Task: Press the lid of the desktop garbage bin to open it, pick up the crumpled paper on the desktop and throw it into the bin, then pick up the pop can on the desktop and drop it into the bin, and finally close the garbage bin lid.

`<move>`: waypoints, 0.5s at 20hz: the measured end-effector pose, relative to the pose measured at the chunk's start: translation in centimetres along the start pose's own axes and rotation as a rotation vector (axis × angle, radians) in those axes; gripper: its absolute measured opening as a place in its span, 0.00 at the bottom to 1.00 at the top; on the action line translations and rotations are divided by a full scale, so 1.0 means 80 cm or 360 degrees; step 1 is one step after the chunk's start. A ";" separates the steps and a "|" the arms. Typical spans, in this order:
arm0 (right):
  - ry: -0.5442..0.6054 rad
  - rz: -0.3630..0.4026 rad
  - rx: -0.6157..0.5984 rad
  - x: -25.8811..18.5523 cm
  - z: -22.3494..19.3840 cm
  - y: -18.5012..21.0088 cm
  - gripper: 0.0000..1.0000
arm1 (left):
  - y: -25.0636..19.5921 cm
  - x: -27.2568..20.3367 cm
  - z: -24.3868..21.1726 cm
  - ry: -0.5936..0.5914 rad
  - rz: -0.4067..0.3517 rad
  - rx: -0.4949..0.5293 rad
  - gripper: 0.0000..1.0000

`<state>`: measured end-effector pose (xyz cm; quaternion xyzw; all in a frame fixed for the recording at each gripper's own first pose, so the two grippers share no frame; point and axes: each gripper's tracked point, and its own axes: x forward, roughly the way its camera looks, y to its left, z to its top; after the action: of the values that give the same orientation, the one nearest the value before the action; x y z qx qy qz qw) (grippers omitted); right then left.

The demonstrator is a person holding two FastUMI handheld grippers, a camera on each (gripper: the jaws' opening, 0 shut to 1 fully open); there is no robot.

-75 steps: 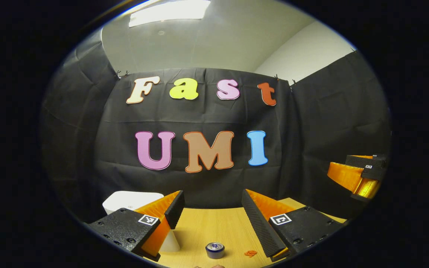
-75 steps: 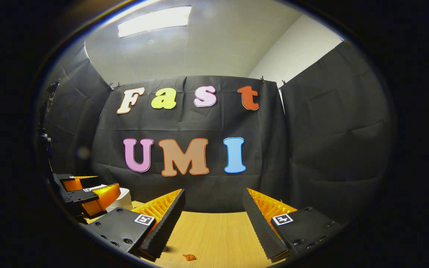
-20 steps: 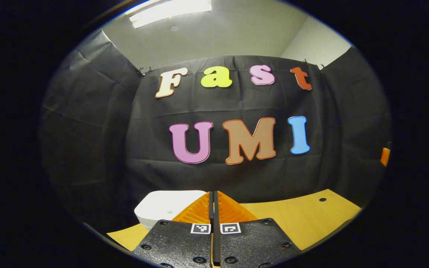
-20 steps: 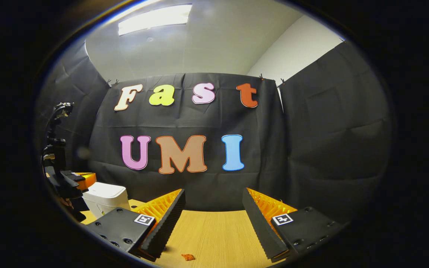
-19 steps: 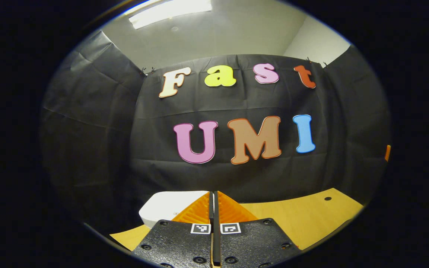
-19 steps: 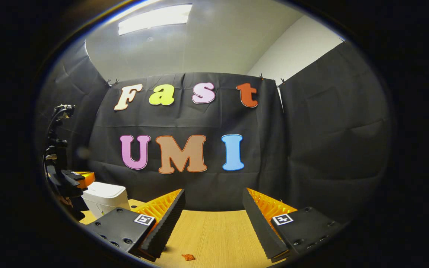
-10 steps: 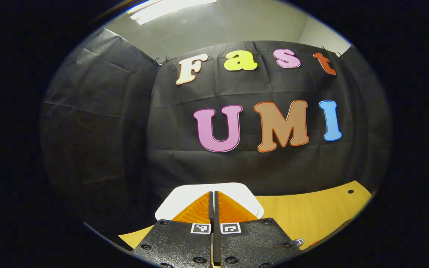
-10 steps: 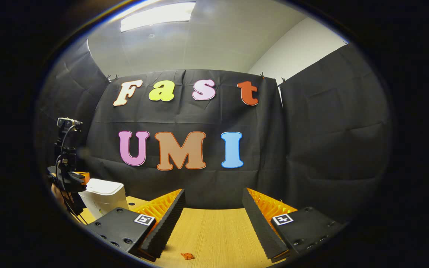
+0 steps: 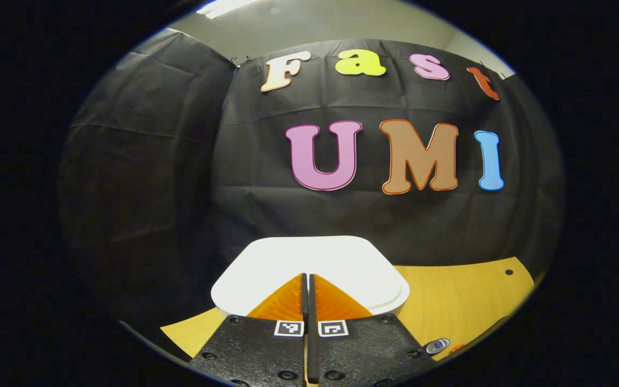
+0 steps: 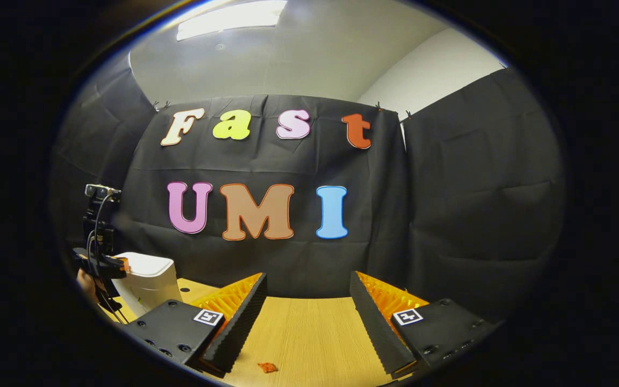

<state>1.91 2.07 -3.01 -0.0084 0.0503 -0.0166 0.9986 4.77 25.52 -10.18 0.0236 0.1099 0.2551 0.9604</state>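
In the left gripper view the left gripper [image 9: 307, 275] has its fingers pressed together w/ nothing between them, tips sitting right over the near part of the white bin lid [image 9: 309, 258]. Can't tell if the tips actually touch the lid or just hang above it. Lid looks flat and down, i.e. the bin [image 10: 148, 287] is closed. Bin stands on the wooden table [image 9: 460, 301] close to the back cloth.

Pop can [image 9: 438, 345] is at the bottom right edge of that view, upright on the table, near the bin but apart from it. Right beside it there's a tiny sliver of something orange, too small to say what.

Right gripper view: the right gripper [image 10: 307, 282] is spread wide, holding nothing, hanging above bare table. Between its fingers, low down on the table, sits a little orange crumpled scrap [image 10: 267, 367], prob the paper but it's small. Far left you see the bin w/ the left gripper at its top, and a bit of the hand [image 10: 85, 280] holding it.
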 end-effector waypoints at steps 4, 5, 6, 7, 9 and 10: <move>0.0021 0.0023 -0.0007 0.001 -0.006 0.008 0.98 | 0.002 -0.001 -0.012 -0.0028 0.0013 0.0010 0.00; 0.0027 0.0030 -0.0006 0.000 -0.008 0.010 0.98 | 0.002 0.000 -0.006 -0.0050 0.0003 -0.0026 0.00; 0.0034 0.0040 -0.0006 -0.001 -0.010 0.012 0.98 | 0.001 -0.001 -0.010 -0.0045 -0.0013 -0.0077 0.00; 0.0038 0.0055 -0.0007 -0.002 -0.013 0.016 0.98 | -0.001 -0.001 -0.010 -0.0053 -0.0026 -0.0083 0.00; 0.0033 0.0068 -0.0004 -0.004 -0.012 0.018 0.98 | -0.002 -0.001 -0.008 -0.0072 -0.0029 -0.0022 0.00; 0.0025 0.0071 0.0006 -0.005 -0.009 0.018 0.98 | -0.002 -0.001 -0.002 -0.0097 -0.0024 0.0007 0.00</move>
<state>1.48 3.49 -3.74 -0.0052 0.0581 0.0056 0.9983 4.73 25.36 -10.35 0.0326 0.0814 0.2468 0.9651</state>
